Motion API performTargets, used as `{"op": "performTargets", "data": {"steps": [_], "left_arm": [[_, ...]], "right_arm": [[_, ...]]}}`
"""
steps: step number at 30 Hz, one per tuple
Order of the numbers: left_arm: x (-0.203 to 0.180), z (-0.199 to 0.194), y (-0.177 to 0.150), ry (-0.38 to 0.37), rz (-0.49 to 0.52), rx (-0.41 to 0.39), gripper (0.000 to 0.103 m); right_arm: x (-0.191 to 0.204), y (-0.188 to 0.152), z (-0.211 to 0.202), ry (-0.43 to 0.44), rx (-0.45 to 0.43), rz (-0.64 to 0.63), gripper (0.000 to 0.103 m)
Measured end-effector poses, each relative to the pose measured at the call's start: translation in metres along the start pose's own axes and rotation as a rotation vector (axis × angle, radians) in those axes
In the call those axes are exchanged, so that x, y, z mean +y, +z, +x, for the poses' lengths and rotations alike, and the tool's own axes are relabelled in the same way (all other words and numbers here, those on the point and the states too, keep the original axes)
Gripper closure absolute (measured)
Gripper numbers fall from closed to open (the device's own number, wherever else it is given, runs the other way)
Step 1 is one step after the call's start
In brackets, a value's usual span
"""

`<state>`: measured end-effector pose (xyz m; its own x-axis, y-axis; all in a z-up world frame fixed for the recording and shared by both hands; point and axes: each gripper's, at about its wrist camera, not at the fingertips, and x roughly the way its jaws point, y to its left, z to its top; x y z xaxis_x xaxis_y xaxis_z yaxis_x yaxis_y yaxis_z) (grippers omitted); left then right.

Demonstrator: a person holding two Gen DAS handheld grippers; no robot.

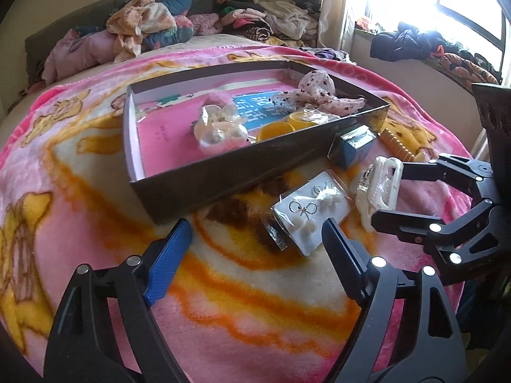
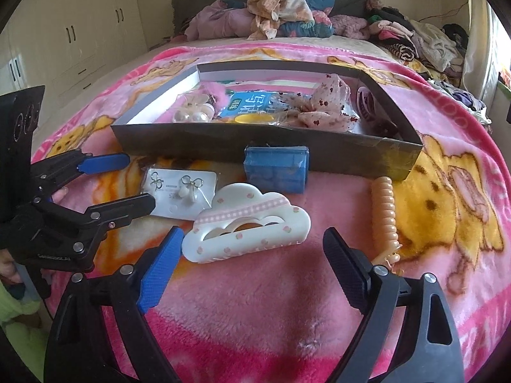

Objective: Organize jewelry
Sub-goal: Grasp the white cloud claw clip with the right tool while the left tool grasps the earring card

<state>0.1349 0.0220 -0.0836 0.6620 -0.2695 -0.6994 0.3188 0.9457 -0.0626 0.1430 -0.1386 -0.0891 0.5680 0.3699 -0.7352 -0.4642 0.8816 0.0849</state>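
A shallow black box [image 1: 223,172] [image 2: 287,151] lies on the pink blanket and holds pearl earrings [image 1: 220,127], a floral bow [image 1: 319,92] [image 2: 325,108] and yellow pieces [image 1: 278,129]. In front of it lie an earring card [image 1: 306,210] [image 2: 180,193], a white cloud-shaped hair claw [image 2: 246,223] [image 1: 380,188], a small blue box [image 2: 276,169] [image 1: 351,146] and a peach spiral hair tie [image 2: 385,214]. My left gripper [image 1: 255,239] is open, the card just past its right finger. My right gripper [image 2: 252,249] is open around the claw's near side. Both are empty.
Piles of clothes [image 1: 153,28] [image 2: 287,9] sit at the bed's head and on the window sill [image 1: 415,44]. White cupboards [image 2: 64,32] stand at the left. The right gripper shows in the left wrist view [image 1: 388,191], the left gripper in the right wrist view [image 2: 140,180].
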Motion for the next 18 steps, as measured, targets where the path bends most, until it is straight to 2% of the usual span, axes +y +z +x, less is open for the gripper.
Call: {"op": "performTargets", "data": {"steps": [6,11,15,18], "left_arm": [[-0.002,0.004,0.005,-0.031,-0.014,0.007,0.034],[-0.008,0.009,0.008,-0.045,-0.002,0.015,0.044],[-0.014,0.013,0.01,-0.052,0.015,0.022,0.044],[-0.019,0.016,0.012,-0.064,0.027,0.028,0.057]], "right_arm": [[-0.003,-0.001,-0.005,-0.011,-0.015,0.006,0.032],[-0.013,-0.003,-0.017,-0.013,-0.042,0.043,0.032],[-0.018,-0.002,-0.027,-0.013,-0.068,0.067,0.032],[-0.021,-0.002,-0.034,-0.014,-0.084,0.08,0.032]]}}
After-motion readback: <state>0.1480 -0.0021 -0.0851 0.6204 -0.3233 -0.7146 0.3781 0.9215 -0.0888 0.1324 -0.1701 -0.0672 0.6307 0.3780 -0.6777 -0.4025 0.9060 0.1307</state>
